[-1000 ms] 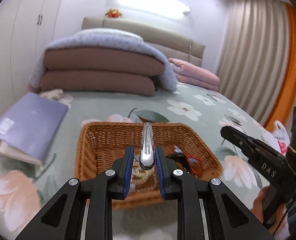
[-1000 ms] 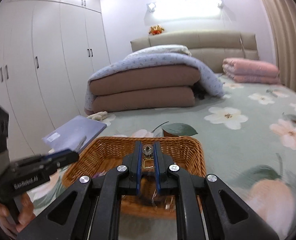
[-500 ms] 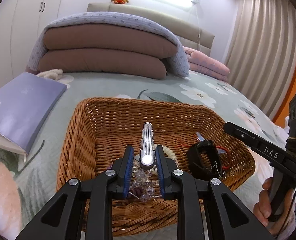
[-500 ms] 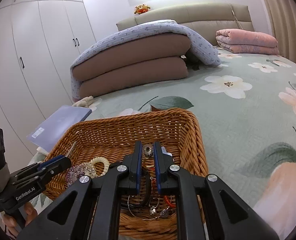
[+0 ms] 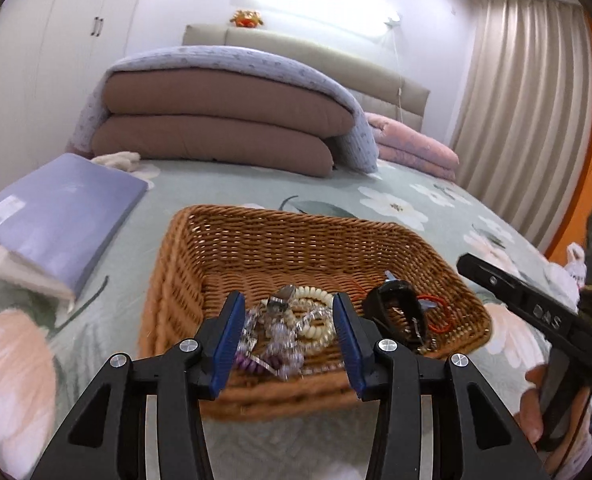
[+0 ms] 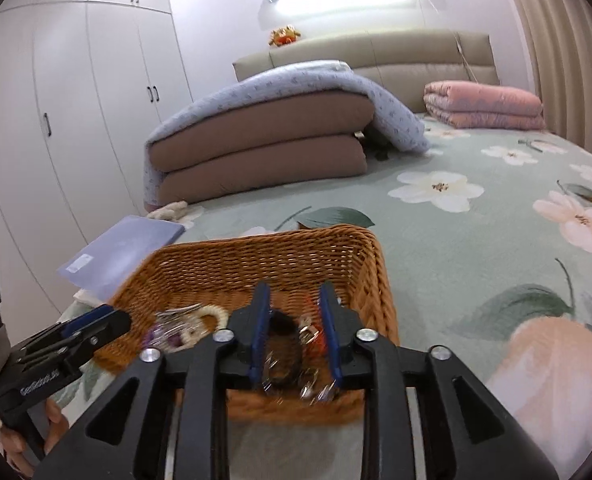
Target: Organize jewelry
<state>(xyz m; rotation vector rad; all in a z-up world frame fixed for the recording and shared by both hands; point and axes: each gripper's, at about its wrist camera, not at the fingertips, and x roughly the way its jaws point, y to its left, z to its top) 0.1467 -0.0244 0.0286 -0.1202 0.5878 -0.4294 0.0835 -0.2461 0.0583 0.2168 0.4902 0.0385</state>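
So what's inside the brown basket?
In the basket: a cream bead bracelet, sparkly purple beads, a black clip and a red loop. Anything underneath the pile is hidden.

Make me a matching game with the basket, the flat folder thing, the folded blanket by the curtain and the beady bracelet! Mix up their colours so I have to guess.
Things:
1. wicker basket
2. flat folder
3. folded blanket near the curtain
4. bead bracelet inside the basket

Colours:
A. pink
B. cream
C. orange-brown
D. pale purple

Pairs: 1-C, 2-D, 3-A, 4-B
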